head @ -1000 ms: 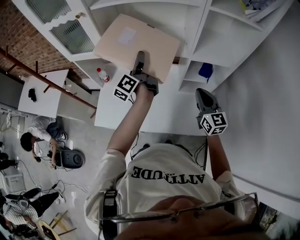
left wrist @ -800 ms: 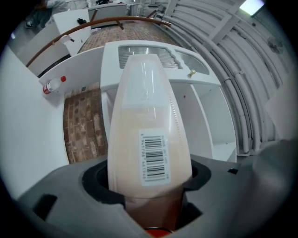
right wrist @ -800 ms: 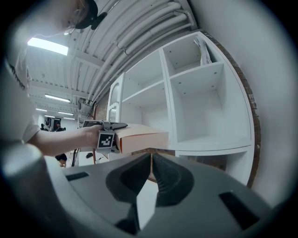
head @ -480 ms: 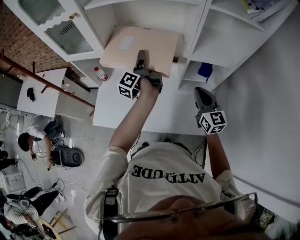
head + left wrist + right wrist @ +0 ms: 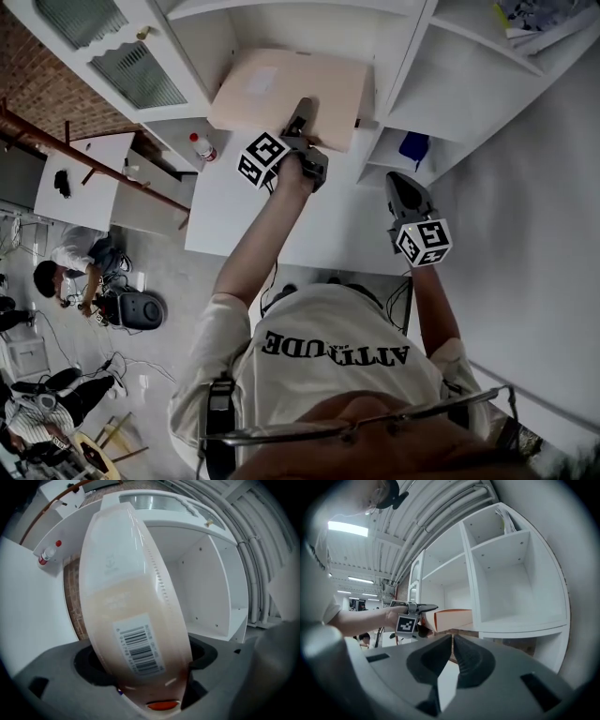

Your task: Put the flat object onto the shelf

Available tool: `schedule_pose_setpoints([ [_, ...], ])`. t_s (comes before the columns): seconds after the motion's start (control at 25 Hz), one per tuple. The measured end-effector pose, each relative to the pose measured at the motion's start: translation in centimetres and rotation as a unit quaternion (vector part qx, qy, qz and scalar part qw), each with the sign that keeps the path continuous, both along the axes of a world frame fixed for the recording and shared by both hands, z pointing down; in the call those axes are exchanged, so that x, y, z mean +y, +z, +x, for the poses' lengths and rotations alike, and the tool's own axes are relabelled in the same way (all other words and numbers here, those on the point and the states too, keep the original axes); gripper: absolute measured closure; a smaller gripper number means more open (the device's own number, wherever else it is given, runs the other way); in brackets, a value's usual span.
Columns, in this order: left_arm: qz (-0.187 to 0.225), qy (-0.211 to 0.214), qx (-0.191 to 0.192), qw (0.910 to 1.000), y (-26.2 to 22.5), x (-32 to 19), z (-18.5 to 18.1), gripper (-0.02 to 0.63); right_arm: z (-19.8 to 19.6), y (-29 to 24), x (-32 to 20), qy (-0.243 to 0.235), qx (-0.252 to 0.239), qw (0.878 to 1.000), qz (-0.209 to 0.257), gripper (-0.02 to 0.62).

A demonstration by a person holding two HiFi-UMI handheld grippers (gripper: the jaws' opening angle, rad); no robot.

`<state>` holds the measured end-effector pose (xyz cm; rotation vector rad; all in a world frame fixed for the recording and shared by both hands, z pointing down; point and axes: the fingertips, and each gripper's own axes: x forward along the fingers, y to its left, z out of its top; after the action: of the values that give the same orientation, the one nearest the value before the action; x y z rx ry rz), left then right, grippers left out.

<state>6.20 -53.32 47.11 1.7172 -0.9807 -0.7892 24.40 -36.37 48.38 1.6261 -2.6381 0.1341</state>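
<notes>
Release flat object (image 5: 281, 86) on shelf (image 5: 217, 39), upper centre, from opening left gripper (image 5: 302, 116); right gripper (image 5: 403, 186) closed, empty. Then withdraw straight back.

White black-lettered T-shirt (image 5: 323, 323); grey left gripper (image 5: 303, 111), right gripper (image 5: 403, 185), checkered cubes (image 5: 262, 159)

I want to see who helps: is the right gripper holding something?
No, the right gripper has its jaws shut together, with nothing between them.

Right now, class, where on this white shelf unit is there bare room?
Bare: the side compartment right of the flat beige box, beyond the white divider; also the white countertop below. Crowded: the box's own bay, and the cubby holding a blue object.
</notes>
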Motion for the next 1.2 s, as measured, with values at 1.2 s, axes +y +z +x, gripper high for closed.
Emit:
schedule_pose_setpoints([
  [1.2,0.186,0.247,-0.267,0.9128,0.4,9.0,-4.8,0.199,-9.8,-2.9,-6.4,-0.071,0.009,0.997,0.009,0.373],
])
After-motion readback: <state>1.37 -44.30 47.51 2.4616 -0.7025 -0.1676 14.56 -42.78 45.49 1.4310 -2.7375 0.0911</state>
